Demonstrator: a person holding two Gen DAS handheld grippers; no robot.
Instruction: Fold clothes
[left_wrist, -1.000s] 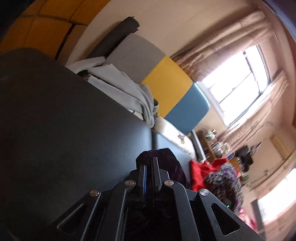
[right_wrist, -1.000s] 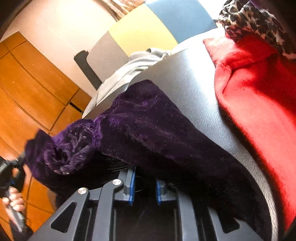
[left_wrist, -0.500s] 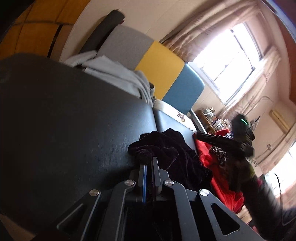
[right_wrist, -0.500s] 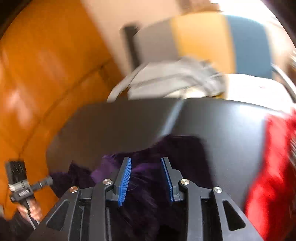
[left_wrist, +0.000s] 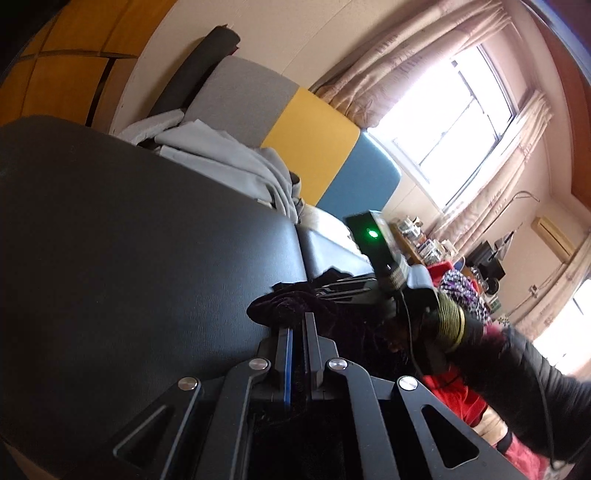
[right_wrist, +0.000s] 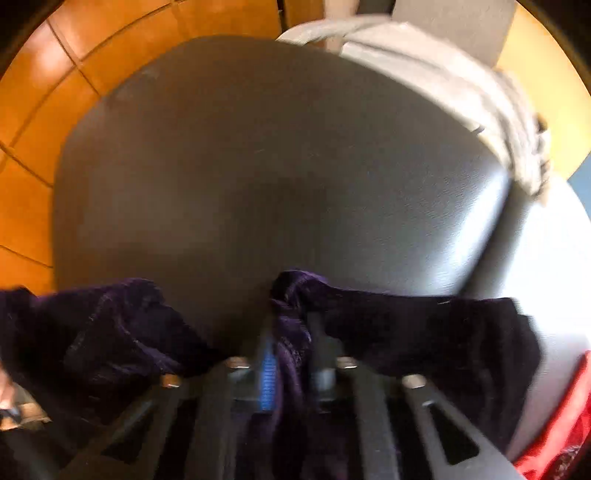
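Note:
A dark purple velvet garment (left_wrist: 284, 308) lies bunched on the black padded surface (left_wrist: 129, 240). My left gripper (left_wrist: 298, 321) is shut on one part of it, with cloth pinched between the pads. In the right wrist view the same garment (right_wrist: 406, 321) stretches left and right in front of my right gripper (right_wrist: 290, 321). Its jaws are closing on a raised fold, and the fabric is squeezed between them. The right tool's housing with a green light (left_wrist: 371, 236) hangs just behind the garment. A dark sleeve (left_wrist: 524, 369) holds it.
A heap of grey clothes (left_wrist: 229, 158) (right_wrist: 461, 74) lies at the far edge of the pad, against a grey, yellow and blue sofa back (left_wrist: 310, 140). Red cloth (left_wrist: 454, 398) (right_wrist: 554, 443) and a leopard-print piece (left_wrist: 461, 291) lie to the right. Orange wood panels (right_wrist: 37, 92) border the left.
My right gripper let go of the garment, swung across over the pad, opened, then closed on a fold of it, and has come into the left wrist view. The left gripper has kept its grip.

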